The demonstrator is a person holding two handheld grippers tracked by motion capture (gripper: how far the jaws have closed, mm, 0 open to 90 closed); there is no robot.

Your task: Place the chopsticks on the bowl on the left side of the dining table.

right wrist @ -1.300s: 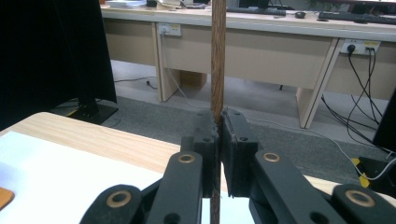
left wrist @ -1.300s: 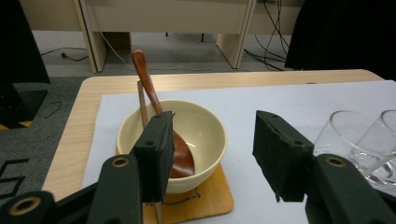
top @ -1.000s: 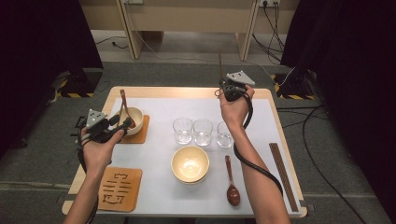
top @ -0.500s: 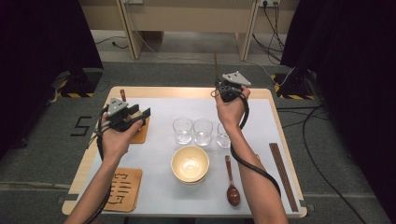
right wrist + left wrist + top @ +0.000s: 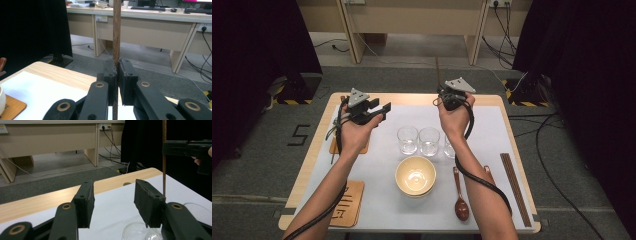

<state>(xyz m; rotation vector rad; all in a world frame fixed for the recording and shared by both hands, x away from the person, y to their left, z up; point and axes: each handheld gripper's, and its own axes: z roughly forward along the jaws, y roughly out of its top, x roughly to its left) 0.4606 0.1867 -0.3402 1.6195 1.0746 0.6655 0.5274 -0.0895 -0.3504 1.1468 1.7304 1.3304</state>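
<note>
My right gripper (image 5: 442, 93) is held above the back of the table, shut on a dark wooden chopstick (image 5: 116, 32) that stands upright between its pads. The stick's top (image 5: 437, 70) rises above the hand. My left gripper (image 5: 384, 111) hovers to its left, lying level with its jaws pointing toward the right hand. In the left gripper view the left gripper (image 5: 113, 195) is open with nothing between its pads (image 5: 85, 202); its jaws have closed slightly. The held chopstick (image 5: 164, 157) stands farther off in that view.
Three glasses (image 5: 429, 141) stand in a row mid-table, with a cream bowl (image 5: 415, 175) in front of them. A wooden spoon (image 5: 460, 200) and more chopsticks (image 5: 514, 187) lie at the right. Coasters (image 5: 344, 202) lie at the left, one bearing a small bowl (image 5: 1, 100).
My left hand has moved right and slightly up, away from the small bowl on the left coaster and toward the right hand. The right hand has kept still with the chopstick.
</note>
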